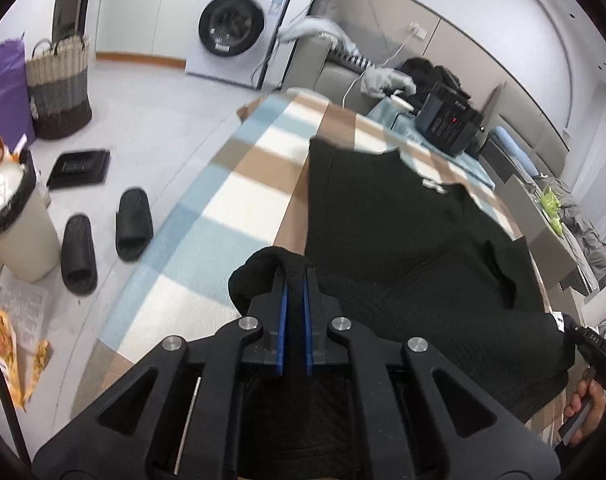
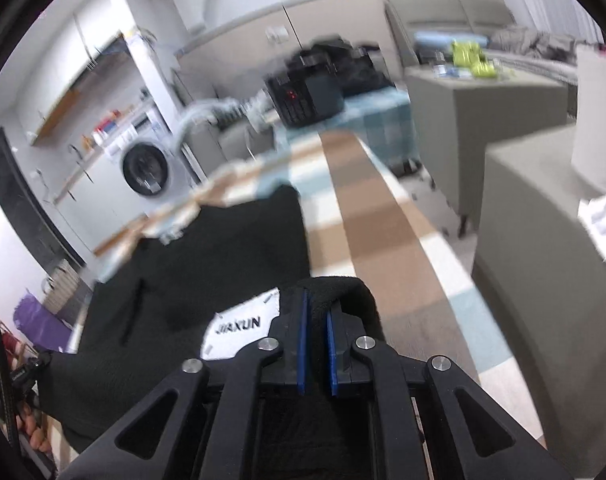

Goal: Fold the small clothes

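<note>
Both grippers pinch corners of a black garment (image 1: 403, 248) spread over the checked cloth (image 1: 231, 200) on the desk: left gripper (image 1: 296, 276) and right gripper (image 2: 315, 300), jaws narrow on bunched fabric. Uneven pulling could skew the fold. A black device (image 1: 449, 122) at the far end may limit the reach; slippers (image 1: 133, 224) lie on the floor.
</note>
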`<act>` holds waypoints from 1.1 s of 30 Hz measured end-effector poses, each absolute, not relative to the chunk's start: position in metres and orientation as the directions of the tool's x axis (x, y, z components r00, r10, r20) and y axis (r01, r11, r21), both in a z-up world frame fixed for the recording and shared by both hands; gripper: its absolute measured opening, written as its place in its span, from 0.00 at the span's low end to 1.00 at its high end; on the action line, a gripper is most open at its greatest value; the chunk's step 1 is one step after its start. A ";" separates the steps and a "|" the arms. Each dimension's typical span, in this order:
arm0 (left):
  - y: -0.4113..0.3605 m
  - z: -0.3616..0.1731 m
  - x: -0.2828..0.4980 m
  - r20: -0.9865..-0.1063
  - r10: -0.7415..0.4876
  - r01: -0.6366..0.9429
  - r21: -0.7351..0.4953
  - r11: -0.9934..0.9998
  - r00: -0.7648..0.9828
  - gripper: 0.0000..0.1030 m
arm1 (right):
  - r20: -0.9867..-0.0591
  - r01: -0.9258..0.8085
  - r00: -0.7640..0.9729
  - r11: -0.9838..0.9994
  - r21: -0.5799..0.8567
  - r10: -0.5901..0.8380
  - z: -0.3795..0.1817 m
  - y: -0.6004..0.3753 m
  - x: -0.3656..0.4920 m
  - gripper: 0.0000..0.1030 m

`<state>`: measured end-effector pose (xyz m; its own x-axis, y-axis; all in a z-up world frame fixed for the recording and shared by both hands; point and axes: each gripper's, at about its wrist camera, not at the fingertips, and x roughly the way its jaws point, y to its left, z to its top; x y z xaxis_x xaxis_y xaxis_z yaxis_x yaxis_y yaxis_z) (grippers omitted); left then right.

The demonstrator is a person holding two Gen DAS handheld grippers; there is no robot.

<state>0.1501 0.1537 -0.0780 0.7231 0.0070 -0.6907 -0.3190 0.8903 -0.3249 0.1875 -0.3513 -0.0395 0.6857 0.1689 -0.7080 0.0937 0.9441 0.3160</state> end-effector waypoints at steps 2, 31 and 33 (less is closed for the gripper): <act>0.158 -0.083 0.150 -0.695 0.007 -0.335 -0.337 0.880 0.719 0.11 | -0.725 0.104 0.666 0.941 0.323 0.175 -0.045 -0.357 0.186 0.24; 0.126 -0.116 0.156 -0.737 -0.067 -0.266 -0.324 0.908 0.672 0.31 | -0.744 0.017 0.612 0.936 0.351 0.268 -0.066 -0.333 0.143 0.30; 0.125 -0.115 0.153 -0.738 -0.070 -0.262 -0.324 0.909 0.671 0.30 | -0.749 0.006 0.610 0.943 0.333 0.261 -0.066 -0.330 0.141 0.27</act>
